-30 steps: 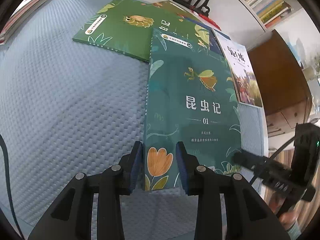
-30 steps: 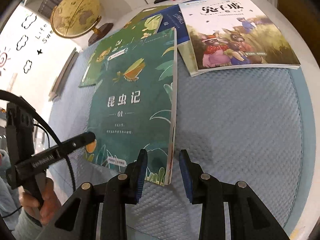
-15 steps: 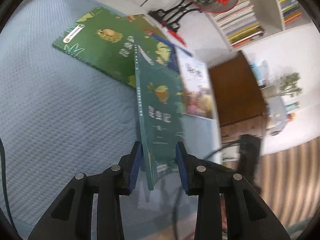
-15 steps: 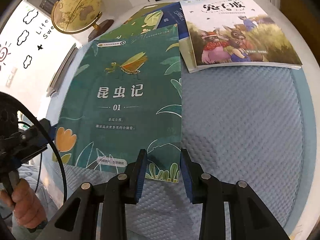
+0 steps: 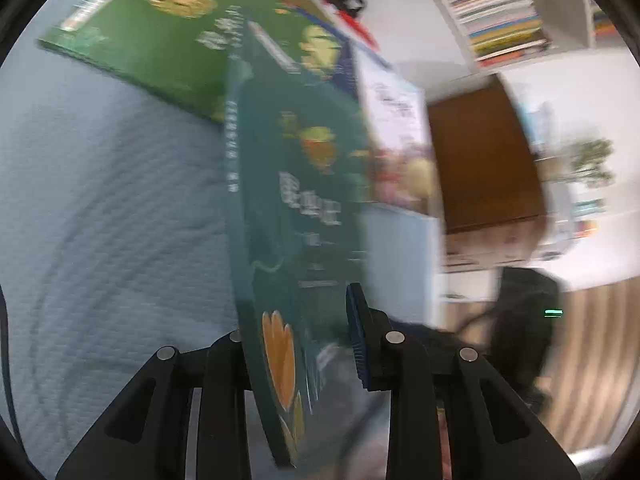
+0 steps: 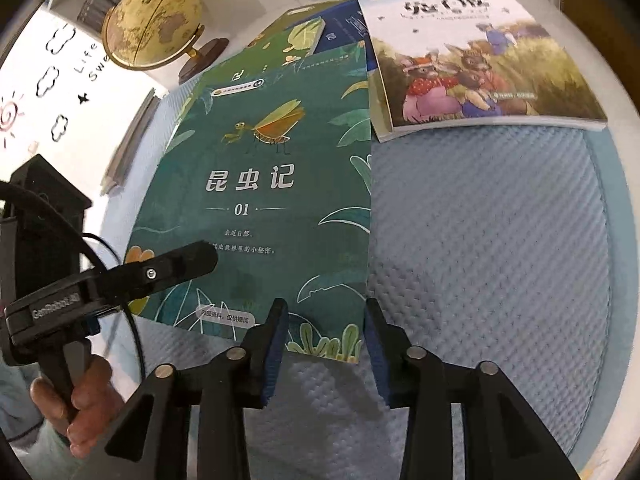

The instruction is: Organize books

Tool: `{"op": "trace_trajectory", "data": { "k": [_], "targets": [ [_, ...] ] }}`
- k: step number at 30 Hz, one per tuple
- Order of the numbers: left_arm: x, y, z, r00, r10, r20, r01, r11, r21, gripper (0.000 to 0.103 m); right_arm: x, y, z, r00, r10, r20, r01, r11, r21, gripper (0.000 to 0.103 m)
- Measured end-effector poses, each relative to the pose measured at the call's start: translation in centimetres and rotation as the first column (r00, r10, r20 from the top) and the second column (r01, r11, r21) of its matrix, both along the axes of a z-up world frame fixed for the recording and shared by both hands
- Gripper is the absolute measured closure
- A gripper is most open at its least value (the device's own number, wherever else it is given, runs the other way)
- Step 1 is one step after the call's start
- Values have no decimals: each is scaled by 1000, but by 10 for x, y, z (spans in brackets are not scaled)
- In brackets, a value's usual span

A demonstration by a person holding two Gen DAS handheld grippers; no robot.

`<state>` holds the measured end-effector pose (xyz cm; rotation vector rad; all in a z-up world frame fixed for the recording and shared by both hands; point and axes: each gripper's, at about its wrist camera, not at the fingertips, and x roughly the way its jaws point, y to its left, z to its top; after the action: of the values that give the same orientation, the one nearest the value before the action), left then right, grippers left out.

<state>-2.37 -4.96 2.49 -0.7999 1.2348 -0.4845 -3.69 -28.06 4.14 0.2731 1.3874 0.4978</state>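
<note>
Right gripper (image 6: 324,344): black two-finger tool with blue pads, jaws opening; the near bottom edge of the dark teal paperback insect book (image 6: 272,184) lies between the pads, which stand clear of it.
Left gripper (image 5: 296,344): black tool, jaws closing on the same book's lower left corner; the book runs between the fingers against the left one, its right pad (image 5: 356,340) apart from the cover. In the right wrist view one finger lies across the cover.
Left hand (image 6: 80,404): wrapped round the left gripper's handle, off the book's near left corner.
Teal book: tilted up on its spine side in the blurred left view, over the pale blue quilted mat (image 6: 480,240).
Rabbit picture book (image 6: 472,60): flat on the mat, just beyond the teal book's far right corner.
Bright green book (image 5: 152,32): beyond the teal book, partly under it.
Brass-coloured globe (image 6: 152,24): beyond the teal book's far left corner.
</note>
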Motion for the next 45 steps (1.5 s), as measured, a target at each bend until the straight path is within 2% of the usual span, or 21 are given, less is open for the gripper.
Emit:
{"op": "trace_trajectory", "data": {
  "k": [1, 4, 5, 6, 7, 9, 12, 14, 16, 19, 23, 26, 28, 32, 36, 39, 42, 45],
  "targets": [
    [1, 0, 2, 1000, 0, -4, -1, 1000, -31, 78, 0, -3, 1, 1000, 4, -8, -4, 999, 37, 51],
    [6, 3, 7, 1000, 5, -13, -7, 990, -143, 78, 3, -20, 4, 1000, -10, -27, 14, 988, 156, 47],
    [8, 4, 7, 1000, 11, -19, -15, 983, -183, 78, 6, -30, 2, 998, -31, -53, 42, 974, 223, 46],
    [11, 4, 8, 1000, 15, -21, -19, 976, -215, 78, 8, -39, -1, 995, -57, -83, 78, 957, 280, 41],
    [14, 3, 7, 1000, 15, -22, -20, 973, -228, 78, 10, -48, -7, 989, -90, -118, 125, 936, 330, 30],
    [18, 1, 5, 999, 11, -34, -19, 967, -256, 78, 12, -61, -17, 976, -138, -168, 195, 898, 395, 20],
    [24, -4, 0, 998, 0, -60, -19, 948, -318, 78, 17, -72, -36, 954, -173, -244, 273, 835, 478, 20],
    [27, -5, -4, 997, -7, -76, -18, 944, -329, 78, 21, -72, -39, 950, -196, -242, 295, 816, 498, 27],
    [25, -4, -8, 996, -12, -91, -16, 954, -301, 78, 25, -69, -38, 954, -195, -227, 286, 813, 507, 60],
    [23, 1, -9, 995, 10, -97, -32, 973, -228, 78, 29, -59, -28, 970, -188, -152, 237, 865, 442, 72],
    [21, 2, -8, 996, 15, -89, -19, 999, -50, 78, 19, -32, -6, 993, -114, -17, 113, 946, 303, 74],
    [18, 1, -7, 997, -3, -76, 7, 999, 51, 78, 12, -10, 7, 996, -51, 72, 38, 984, 176, 74],
    [15, 0, -5, 998, -15, -62, 21, 995, 98, 78, 8, 3, 11, 993, -9, 116, -3, 995, 95, 74],
    [5, -4, 10, 997, -83, -4, 82, 969, 232, 78, -6, 31, 21, 978, 89, 186, -85, 996, -31, 74],
    [0, 8, 13, 994, -113, 1, 110, 971, 214, 78, -12, 48, 20, 971, 156, 179, -144, 987, -78, 74],
    [-5, 20, 24, 991, -132, 34, 122, 973, 198, 78, -20, 66, 25, 965, 177, 191, -161, 982, -96, 74],
    [-7, 42, 36, 990, -127, 61, 115, 980, 163, 78, -26, 85, 39, 955, 194, 226, -175, 979, -103, 74],
    [-7, 71, 50, 991, -101, 93, 86, 984, 157, 78, -22, 110, 59, 944, 197, 264, -184, 980, -73, 74]
  ]
}}
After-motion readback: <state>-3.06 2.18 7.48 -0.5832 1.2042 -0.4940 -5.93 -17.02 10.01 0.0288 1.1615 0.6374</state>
